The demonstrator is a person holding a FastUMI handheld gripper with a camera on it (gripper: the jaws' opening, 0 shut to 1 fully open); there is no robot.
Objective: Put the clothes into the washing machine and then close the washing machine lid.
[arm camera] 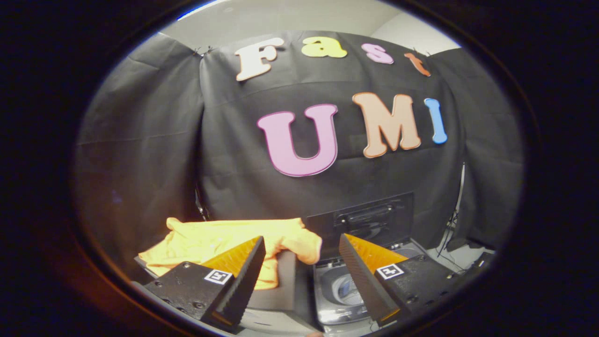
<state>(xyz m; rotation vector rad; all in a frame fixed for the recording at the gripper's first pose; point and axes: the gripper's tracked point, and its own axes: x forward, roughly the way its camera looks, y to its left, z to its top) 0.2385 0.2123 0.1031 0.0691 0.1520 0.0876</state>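
Jaws wide apart, nothing held; gripper point(302, 281) sits above the washing machine point(344, 290). Yellow clothes point(224, 243) lie heaped just ahead of the left finger, beside the machine. Lid point(362, 220) stands upright at rear; drum point(346, 285) visible btwn the fingers.

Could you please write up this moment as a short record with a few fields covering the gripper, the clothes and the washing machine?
hand-held gripper: open, fingers spread wide, holding nothing
clothes: yellow garment crumpled on a dark surface beside the washing machine, just ahead of the left finger, not gripped
washing machine: ahead between the fingers, toward the right one, drum opening visible
lid: raised, standing upright behind the opening
task state: garment not yet in the drum, lid not yet closed
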